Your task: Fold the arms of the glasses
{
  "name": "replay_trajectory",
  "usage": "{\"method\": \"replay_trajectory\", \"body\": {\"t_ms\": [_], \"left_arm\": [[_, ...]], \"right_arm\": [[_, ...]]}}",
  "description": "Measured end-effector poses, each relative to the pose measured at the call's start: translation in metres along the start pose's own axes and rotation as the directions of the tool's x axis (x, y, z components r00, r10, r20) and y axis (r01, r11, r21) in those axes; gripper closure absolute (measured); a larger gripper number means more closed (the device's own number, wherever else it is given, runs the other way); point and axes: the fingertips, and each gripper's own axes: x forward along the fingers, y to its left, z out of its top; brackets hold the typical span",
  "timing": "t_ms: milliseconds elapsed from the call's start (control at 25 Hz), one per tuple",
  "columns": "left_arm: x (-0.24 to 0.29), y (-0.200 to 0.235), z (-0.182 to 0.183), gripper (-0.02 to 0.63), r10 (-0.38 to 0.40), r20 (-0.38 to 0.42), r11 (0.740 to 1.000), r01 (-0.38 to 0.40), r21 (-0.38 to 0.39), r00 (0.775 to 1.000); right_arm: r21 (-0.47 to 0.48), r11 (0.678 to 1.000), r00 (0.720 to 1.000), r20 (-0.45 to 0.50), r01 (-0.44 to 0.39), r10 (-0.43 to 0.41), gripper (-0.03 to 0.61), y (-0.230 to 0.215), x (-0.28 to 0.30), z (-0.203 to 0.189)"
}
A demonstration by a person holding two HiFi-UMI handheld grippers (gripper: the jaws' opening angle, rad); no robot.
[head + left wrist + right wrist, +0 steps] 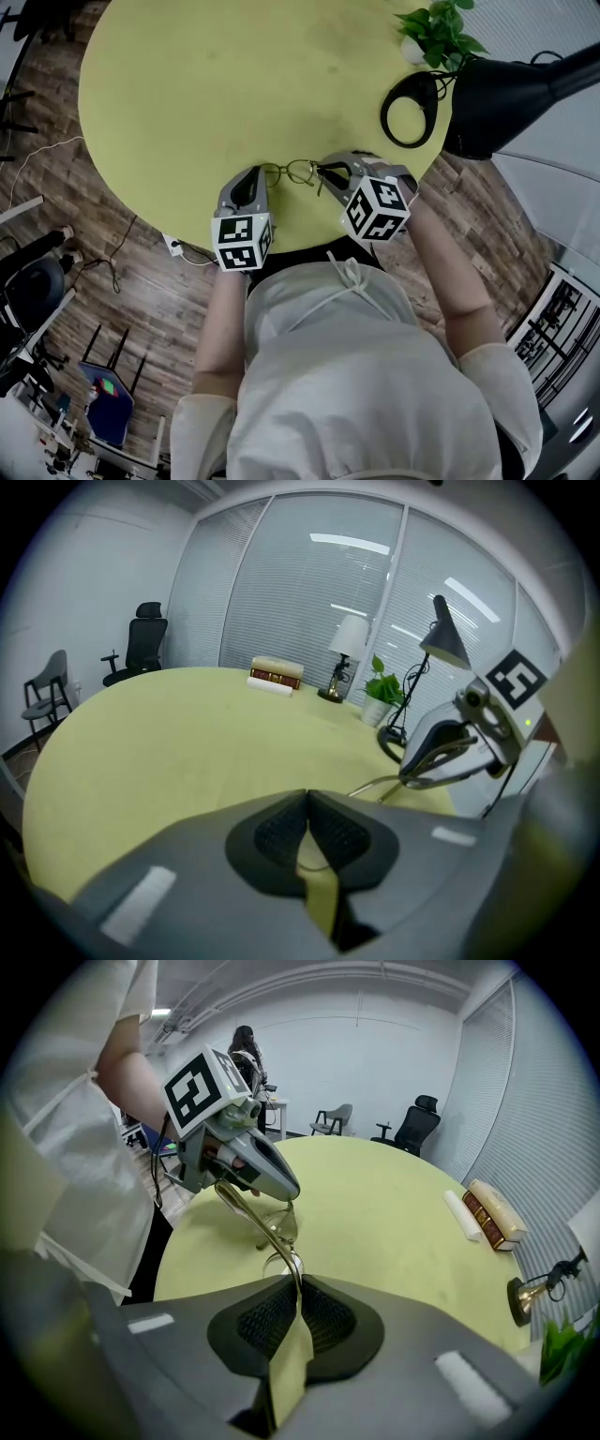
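Near the front edge of the round yellow table [187, 84], the glasses [298, 172] are held between both claws. The left gripper [258, 172] pinches the frame and the right gripper [330, 169] clamps one thin arm. Beyond the right one sit a black lamp's ring base [410, 110] and a potted plant [439, 33].

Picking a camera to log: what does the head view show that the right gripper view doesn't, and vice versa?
Only the head view: the marker cube on the right gripper and the black desk lamp. Only the right gripper view: the books, office chairs and its fingers shut on one arm of the glasses. Both: the glasses, the left gripper and the yellow-green table.
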Motion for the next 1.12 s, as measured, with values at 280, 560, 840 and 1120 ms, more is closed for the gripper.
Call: {"method": "replay_trajectory", "body": {"t_ms": [280,560,840,1120], "left_arm": [[0.012,-0.003,-0.01,0.606,-0.002,-0.039,0.998,-0.001,-0.067,0.999],[0.018,-0.003,-0.015,0.606,0.019,-0.052,0.998,-0.022,-0.061,0.998],[0.008,-0.005,-0.014,0.606,0.023,-0.053,0.996,-0.027,-0.089,0.998],[-0.006,-0.01,-0.038,0.606,0.013,-0.111,0.993,-0.025,-0.113,0.994]], "right_arm": [[-0.009,1.0,1.0,0.013,-0.022,0.022,0.561,-0.001,-0.001,-0.003],[-0.006,0.999,0.999,0.023,-0.032,0.032,0.561,-0.002,-0.001,-0.003],[-0.051,0.998,0.999,-0.01,-0.035,0.035,0.561,0.0,0.0,-0.002],[-0.103,0.994,0.999,-0.036,-0.021,0.018,0.561,-0.004,-0.001,0.0]]}}
